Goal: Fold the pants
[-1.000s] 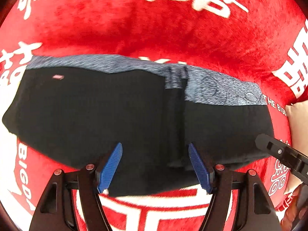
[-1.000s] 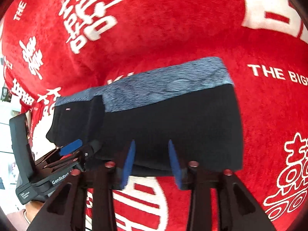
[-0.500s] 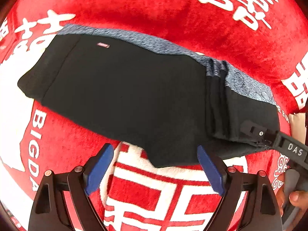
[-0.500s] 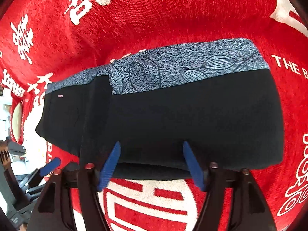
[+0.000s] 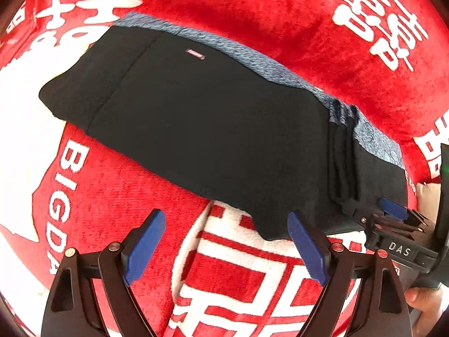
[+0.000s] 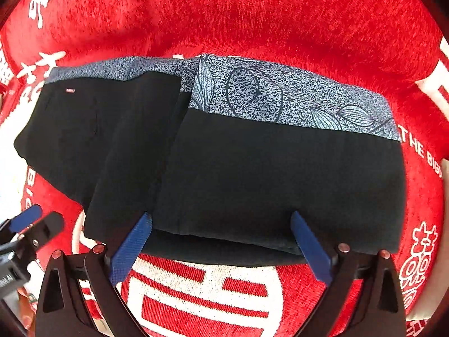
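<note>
The black pants [image 6: 252, 174] lie folded over on the red blanket [image 6: 252, 14]; another fold looks left; left gripper [image 5: 227, 248] and right gripper [image 6: 221, 248] gape apart at the pants' near edge, holding nothing.

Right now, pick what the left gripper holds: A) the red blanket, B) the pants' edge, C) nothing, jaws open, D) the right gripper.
C: the left gripper gapes over the red blanket, its blue pads clear of the pants.
</note>
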A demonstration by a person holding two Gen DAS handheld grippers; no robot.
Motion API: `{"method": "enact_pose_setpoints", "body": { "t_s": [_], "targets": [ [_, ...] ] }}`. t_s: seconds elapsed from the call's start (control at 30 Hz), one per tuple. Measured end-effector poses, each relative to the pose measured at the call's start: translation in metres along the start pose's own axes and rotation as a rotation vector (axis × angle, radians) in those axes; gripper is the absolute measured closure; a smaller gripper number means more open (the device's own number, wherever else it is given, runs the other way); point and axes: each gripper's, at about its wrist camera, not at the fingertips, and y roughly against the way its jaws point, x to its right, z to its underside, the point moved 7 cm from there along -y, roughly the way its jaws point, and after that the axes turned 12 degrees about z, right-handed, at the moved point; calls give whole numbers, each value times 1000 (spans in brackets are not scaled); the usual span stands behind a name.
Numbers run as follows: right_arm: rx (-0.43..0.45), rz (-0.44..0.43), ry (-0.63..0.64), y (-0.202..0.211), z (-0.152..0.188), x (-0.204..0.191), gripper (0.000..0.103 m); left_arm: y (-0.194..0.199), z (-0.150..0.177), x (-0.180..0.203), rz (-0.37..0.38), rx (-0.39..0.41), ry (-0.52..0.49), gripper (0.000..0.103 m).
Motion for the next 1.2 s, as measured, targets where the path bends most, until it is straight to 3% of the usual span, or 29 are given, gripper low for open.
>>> {"method": "enact_pose_setpoints", "body": {
  "t_s": [0.37,0.5,0.6,0.83,1.0,1.2],
  "targets": [
    [-6,-36,-13,16,-8,-13,3,5,-11,-25,25,27,37,14],
    [58,-163,-60,32,-10,-22,3,15,-23,-40,80,65,93,14],
    [4,-216,-59,15,-1,-31,3,21,-34,-60,89,98,149,14],
    [12,-169,-15,2,7,-45,1,31,-46,-93,109,148,239,14],
    [17,-148,16,-2,6,-49,0,29,-55,-100,228,186,290,14],
    [25,-128,38,-3,5,-50,0,20,-67,-110,294,210,346,14]
  ]
}}
